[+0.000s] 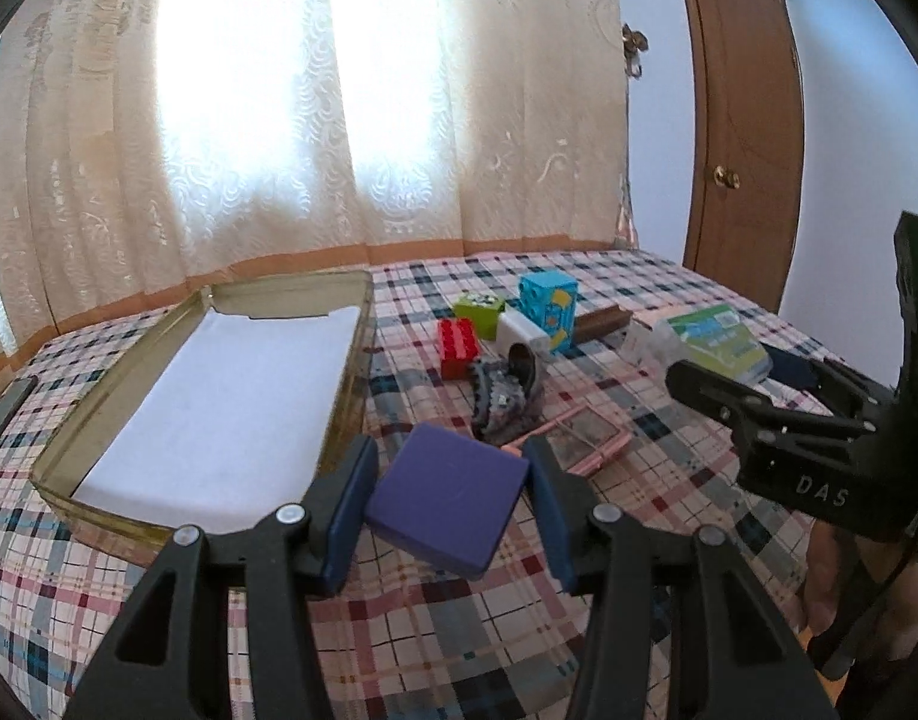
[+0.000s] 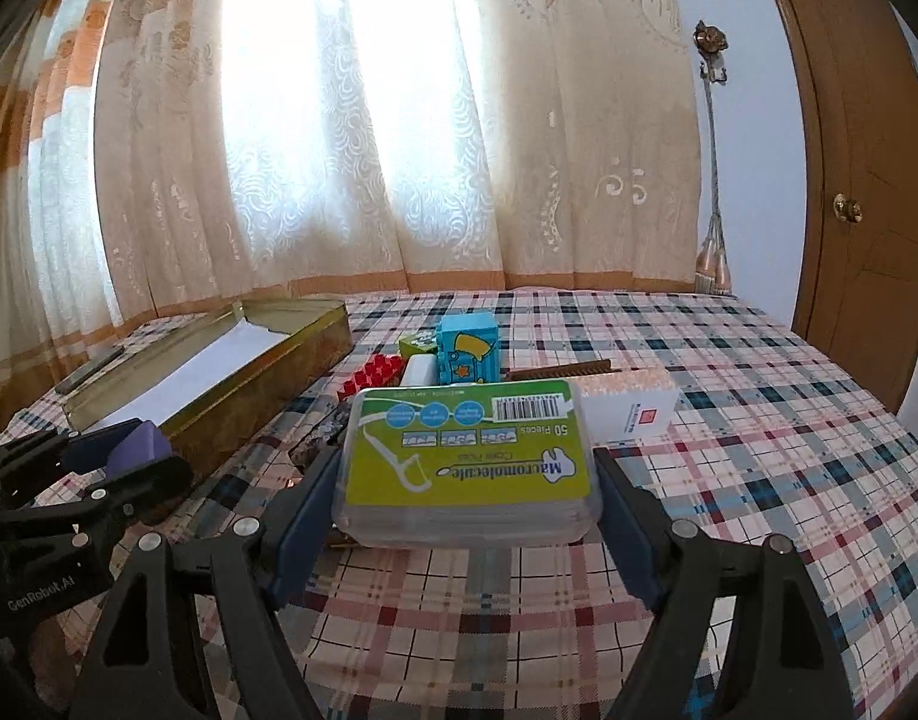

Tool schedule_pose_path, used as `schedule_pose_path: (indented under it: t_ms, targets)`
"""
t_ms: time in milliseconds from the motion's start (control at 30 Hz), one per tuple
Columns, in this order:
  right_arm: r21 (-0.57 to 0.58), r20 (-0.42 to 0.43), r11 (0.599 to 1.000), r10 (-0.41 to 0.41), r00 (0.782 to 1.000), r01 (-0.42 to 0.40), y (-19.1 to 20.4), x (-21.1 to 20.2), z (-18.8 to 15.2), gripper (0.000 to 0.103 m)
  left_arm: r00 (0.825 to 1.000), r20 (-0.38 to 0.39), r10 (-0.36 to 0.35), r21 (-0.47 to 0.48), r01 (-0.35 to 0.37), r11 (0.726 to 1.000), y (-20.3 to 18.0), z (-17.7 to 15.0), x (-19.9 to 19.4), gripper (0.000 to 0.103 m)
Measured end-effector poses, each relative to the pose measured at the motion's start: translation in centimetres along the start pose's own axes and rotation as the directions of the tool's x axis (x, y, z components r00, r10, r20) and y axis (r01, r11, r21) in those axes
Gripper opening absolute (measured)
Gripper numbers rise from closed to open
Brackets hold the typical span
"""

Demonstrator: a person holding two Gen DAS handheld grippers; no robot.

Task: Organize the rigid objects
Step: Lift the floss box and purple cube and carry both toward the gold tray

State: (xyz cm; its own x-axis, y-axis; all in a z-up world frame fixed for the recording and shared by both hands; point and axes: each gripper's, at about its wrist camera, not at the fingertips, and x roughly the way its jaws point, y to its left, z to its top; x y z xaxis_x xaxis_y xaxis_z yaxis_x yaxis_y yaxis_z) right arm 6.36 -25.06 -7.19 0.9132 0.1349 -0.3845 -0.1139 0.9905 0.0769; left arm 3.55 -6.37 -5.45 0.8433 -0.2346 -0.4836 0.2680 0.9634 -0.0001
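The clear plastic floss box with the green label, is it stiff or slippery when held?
The floss box probably stays stiff: its walls look unbent between the right tongs. Its glossy plastic could slip. It is likely light, holding only floss picks.

Your left wrist camera looks forward and a little down along the left gripper (image 1: pixel 450 510), low over the plaid cloth (image 1: pixel 435 630), facing the curtain (image 1: pixel 519 120). Your right wrist camera looks the same way from the right. Both views share the open tin (image 1: pixel 351 372), the far blue box (image 2: pixel 466 348) and the door (image 2: pixel 867 180); each sees the other gripper close by.
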Motion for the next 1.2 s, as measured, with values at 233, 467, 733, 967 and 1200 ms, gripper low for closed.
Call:
schedule_pose_path:
  t_ms: [233, 467, 733, 967, 1200]
  targets:
    - [0.008, 0.054, 0.999, -0.037, 0.998, 0.037, 0.0, -0.7, -0.1, 0.081, 0.999, 0.045, 0.011, -0.018, -0.010, 1.000, 0.4, -0.1, -0.7, 0.050]
    - [0.014, 0.087, 0.998, -0.064, 0.994, 0.063, 0.1, -1.2, -0.1, 0.081, 0.997, 0.076, 0.024, -0.039, -0.021, 0.999, 0.9, -0.2, -1.2, 0.050]
    - [0.018, 0.125, 0.997, -0.072, 0.990, 0.071, 0.1, -1.9, -0.3, 0.081, 0.992, 0.114, 0.050, -0.044, -0.045, 0.998, 1.0, -0.3, -1.8, 0.050]
    - [0.028, 0.171, 0.997, -0.082, 0.982, 0.079, 0.0, -2.7, -0.5, 0.081, 0.987, 0.144, 0.072, -0.059, -0.064, 0.996, 1.2, -0.3, -2.3, 0.050]
    - [0.037, 0.197, 0.995, -0.093, 0.976, 0.088, 0.1, -3.1, -0.6, 0.081, 0.982, 0.163, 0.100, -0.068, -0.090, 0.994, 1.8, -0.5, -2.6, 0.050]
